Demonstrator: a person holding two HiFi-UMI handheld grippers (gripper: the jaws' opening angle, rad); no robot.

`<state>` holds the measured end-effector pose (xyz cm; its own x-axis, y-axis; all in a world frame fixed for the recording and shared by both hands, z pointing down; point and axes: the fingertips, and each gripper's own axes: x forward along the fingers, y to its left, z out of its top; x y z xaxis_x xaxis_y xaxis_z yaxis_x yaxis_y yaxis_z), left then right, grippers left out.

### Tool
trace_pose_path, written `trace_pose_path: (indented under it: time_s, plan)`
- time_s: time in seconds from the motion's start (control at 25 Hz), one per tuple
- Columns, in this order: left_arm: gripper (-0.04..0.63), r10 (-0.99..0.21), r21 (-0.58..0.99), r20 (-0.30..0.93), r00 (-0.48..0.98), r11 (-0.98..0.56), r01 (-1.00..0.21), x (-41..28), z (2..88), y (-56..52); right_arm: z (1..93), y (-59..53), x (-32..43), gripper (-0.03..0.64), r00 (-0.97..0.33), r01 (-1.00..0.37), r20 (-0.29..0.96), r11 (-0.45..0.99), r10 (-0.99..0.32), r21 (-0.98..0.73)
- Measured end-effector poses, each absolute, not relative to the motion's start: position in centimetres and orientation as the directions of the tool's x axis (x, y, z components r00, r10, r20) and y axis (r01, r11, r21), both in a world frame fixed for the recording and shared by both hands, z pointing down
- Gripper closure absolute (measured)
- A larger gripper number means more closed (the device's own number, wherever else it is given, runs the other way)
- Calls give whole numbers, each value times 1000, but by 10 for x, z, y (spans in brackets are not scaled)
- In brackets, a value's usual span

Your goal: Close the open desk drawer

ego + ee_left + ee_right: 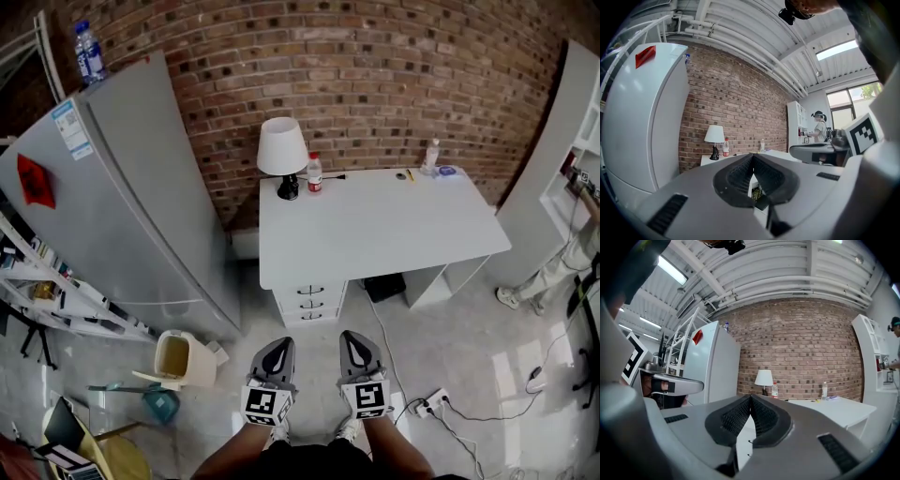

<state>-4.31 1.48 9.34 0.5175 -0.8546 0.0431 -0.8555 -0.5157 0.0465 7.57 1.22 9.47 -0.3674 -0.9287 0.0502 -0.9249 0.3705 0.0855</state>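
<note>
**A:** Left gripper [753, 155]: jaws pressed together tip to tip, nothing between them.

**B:** Same on the right gripper [750, 397], pads meeting and empty. Both grippers are held level, side by side, well short of the desk [394, 234].

**A:** The drawer stack [309, 302] is at twelve o'clock from the pair, under the desk's left end. It has three white fronts with dark handles. From the head view they look near flush, and I can't tell which one stands open.

**B:** On the desktop there's a white lamp [282, 150] at the eleven o'clock corner, with a red-labelled bottle [314, 173] just beside it.

**A:** The grey fridge [122, 187] is out at ten o'clock, and a cream bin [175, 359] sits at nine o'clock from the left gripper.
</note>
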Motion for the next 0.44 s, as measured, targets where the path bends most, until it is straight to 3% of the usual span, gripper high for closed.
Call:
trace_pose_path:
  time_s: [0.44]
  plan:
    - [589, -853, 12, 6, 522, -522, -853, -26, 80, 26, 75, 30, 78, 589, -418, -899, 28, 418, -908, 132]
